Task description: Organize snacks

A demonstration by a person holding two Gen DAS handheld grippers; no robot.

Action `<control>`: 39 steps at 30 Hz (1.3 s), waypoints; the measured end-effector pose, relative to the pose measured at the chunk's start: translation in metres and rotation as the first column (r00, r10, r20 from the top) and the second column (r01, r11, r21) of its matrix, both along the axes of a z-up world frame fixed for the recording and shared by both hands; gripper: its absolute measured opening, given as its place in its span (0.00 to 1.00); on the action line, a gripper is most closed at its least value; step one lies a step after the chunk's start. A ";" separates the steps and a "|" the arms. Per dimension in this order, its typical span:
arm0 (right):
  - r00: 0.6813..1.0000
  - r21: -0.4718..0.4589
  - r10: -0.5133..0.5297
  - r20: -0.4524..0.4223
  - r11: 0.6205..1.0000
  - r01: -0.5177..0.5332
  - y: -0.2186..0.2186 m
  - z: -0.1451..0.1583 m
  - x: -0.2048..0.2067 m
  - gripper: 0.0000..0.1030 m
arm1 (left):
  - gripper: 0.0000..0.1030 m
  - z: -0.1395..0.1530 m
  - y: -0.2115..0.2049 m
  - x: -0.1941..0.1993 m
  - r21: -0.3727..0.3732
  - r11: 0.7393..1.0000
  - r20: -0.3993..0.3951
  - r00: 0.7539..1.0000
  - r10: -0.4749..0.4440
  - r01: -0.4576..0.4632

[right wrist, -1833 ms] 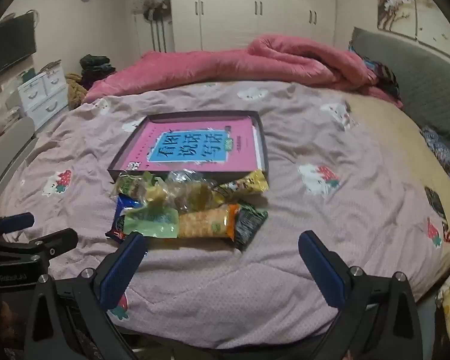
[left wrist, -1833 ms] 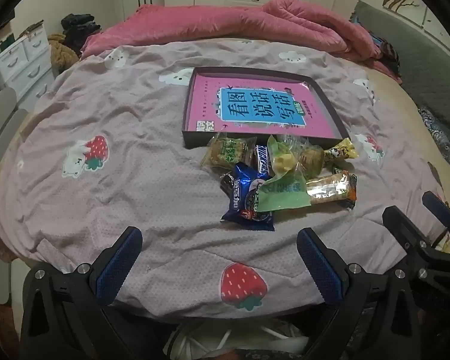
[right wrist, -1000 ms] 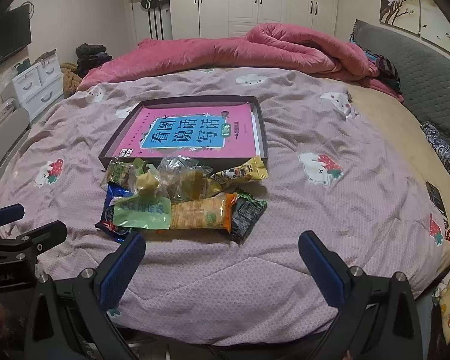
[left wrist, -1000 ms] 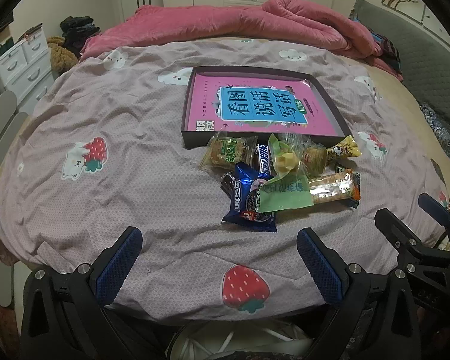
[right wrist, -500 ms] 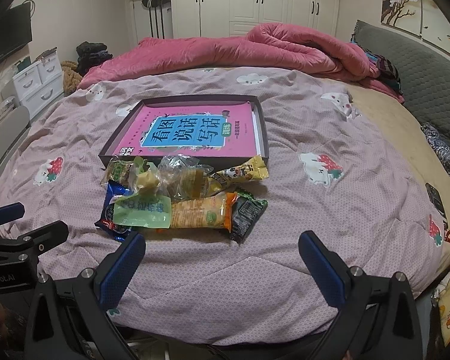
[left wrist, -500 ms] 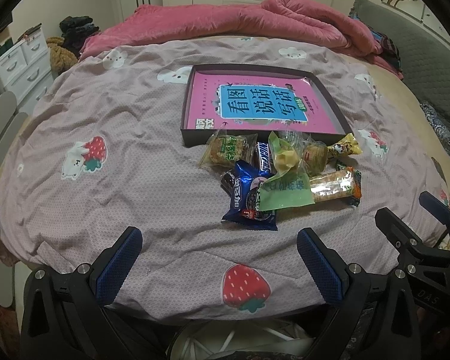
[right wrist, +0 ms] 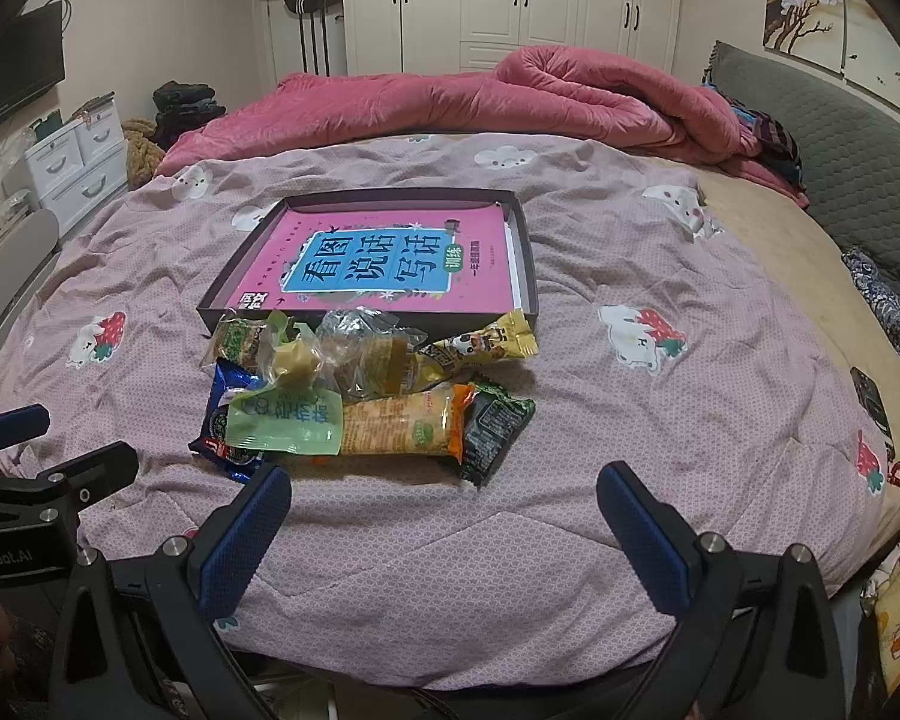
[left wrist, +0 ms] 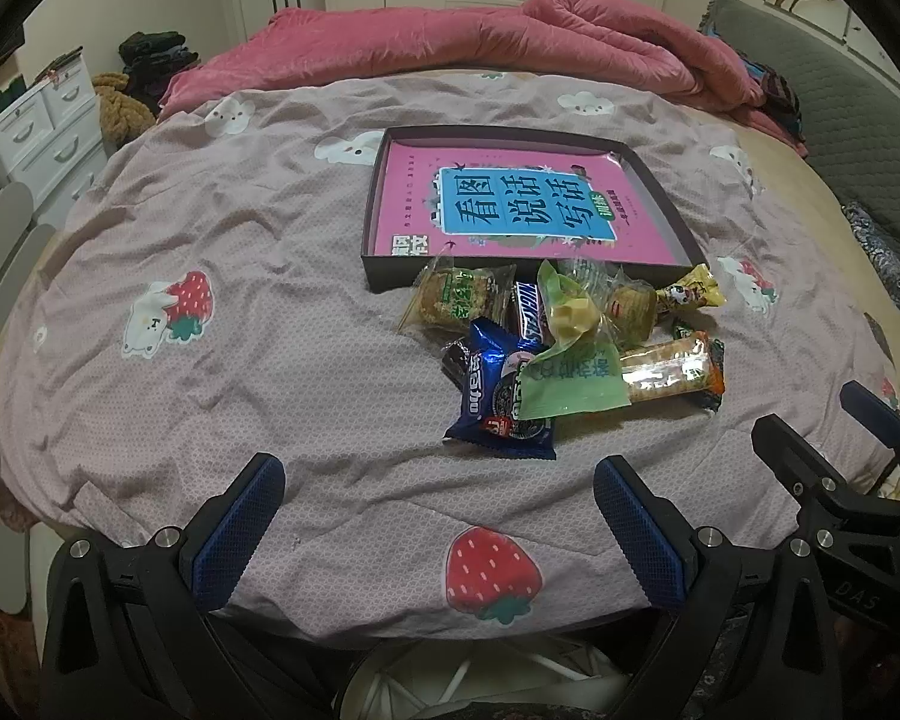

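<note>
The bed [right wrist: 660, 468], covered by a mauve sheet printed with strawberries and bears, carries all items; a pink quilt [right wrist: 510, 102] lies bunched along its far edge. A shallow dark box [left wrist: 660, 210] sits near the middle of the bed, with a pink book [left wrist: 522, 210] lying flat inside it. The snack pile [left wrist: 564, 342] lies on the sheet against the near wall of the box, toward the near edge of the bed. Within the pile, a green pouch [right wrist: 288, 423] rests on top of a blue cookie packet [left wrist: 498, 405], and an orange-ended cracker bar [right wrist: 402, 429] lies just beside the pouch, touching a dark green packet [right wrist: 495, 429] at the pile's right end. A yellow panda-print packet [right wrist: 486, 345] sits close to the box's near right corner, and a clear-wrapped brown cake [left wrist: 459, 303] sits at the pile's left end, against the box wall. The left gripper [left wrist: 438, 531] hovers over the near edge of the bed, its fingers [left wrist: 237, 531] spread wide and holding nothing. The right gripper [right wrist: 444, 531] hovers over the same edge, fingers [right wrist: 645, 531] likewise spread wide and empty, the pile lying just beyond them.
</note>
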State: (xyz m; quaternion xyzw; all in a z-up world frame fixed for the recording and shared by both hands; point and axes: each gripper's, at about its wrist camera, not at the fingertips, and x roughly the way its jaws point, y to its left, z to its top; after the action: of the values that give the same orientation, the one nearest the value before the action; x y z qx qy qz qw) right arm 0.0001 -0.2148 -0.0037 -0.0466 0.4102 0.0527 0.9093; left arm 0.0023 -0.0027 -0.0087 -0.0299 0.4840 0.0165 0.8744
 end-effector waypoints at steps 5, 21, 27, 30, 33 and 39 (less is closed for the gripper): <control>1.000 -0.001 0.002 -0.001 1.000 -0.002 0.000 -0.002 0.000 1.00 | 1.00 -0.001 0.000 0.000 0.001 1.000 -0.003 1.000 0.000 0.000; 1.000 -0.003 0.007 -0.009 1.000 -0.007 0.002 -0.005 0.001 1.00 | 1.00 -0.006 0.000 0.000 -0.001 1.000 -0.011 1.000 -0.003 0.003; 1.000 0.010 0.002 -0.029 1.000 -0.001 -0.002 -0.009 0.006 1.00 | 1.00 -0.010 0.004 0.007 -0.017 1.000 -0.033 0.999 0.004 -0.004; 0.999 0.014 0.001 -0.045 1.000 0.000 -0.003 -0.011 0.011 1.00 | 1.00 -0.013 0.008 0.010 -0.028 1.000 -0.046 0.999 0.010 -0.012; 0.998 0.016 0.002 -0.056 1.000 -0.001 -0.004 -0.014 0.015 1.00 | 1.00 -0.016 0.013 0.013 -0.035 0.999 -0.055 0.998 0.020 -0.022; 0.998 0.028 0.009 -0.068 1.000 -0.007 -0.007 -0.018 0.025 1.00 | 1.00 -0.027 0.026 0.024 -0.070 0.996 -0.093 0.995 0.049 -0.055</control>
State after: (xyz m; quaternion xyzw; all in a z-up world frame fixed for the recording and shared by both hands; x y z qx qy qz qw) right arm 0.0251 -0.2220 -0.0214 -0.0341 0.4399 0.0635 0.8951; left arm 0.0263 0.0231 -0.0353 -0.0734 0.5226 0.0231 0.8491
